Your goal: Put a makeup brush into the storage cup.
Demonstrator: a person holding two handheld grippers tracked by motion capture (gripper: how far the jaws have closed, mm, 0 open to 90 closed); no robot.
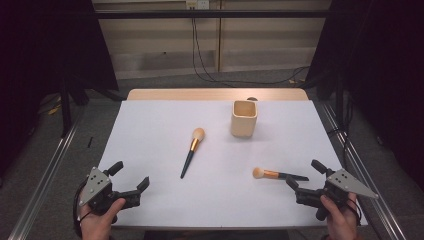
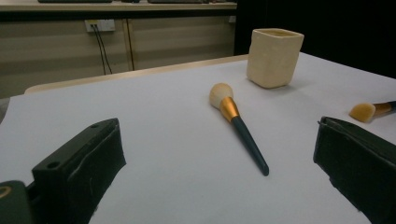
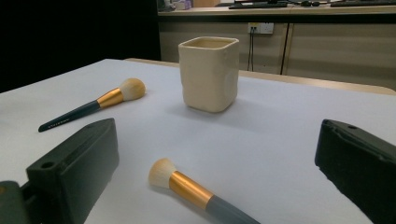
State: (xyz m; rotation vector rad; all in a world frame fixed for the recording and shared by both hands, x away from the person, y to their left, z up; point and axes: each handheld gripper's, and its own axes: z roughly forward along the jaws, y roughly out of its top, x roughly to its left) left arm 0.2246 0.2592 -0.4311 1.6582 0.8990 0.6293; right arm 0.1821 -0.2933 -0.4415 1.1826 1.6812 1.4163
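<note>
even overhead light, soft shadows; bg dark, pics a bit soft, no glare.

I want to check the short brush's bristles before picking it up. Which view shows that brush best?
The right gripper view: the short brush lies close, bristles and gold band sharp. The high view shows it whole but small; the left gripper view catches its head at the edge.

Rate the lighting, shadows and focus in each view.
High view: white table cover evenly lit, surroundings dark, cup casting a faint shadow. Left gripper view: long brush sharp, near jaws soft. Right gripper view: soft shadow beside the cup, short brush slightly blurred.
</note>
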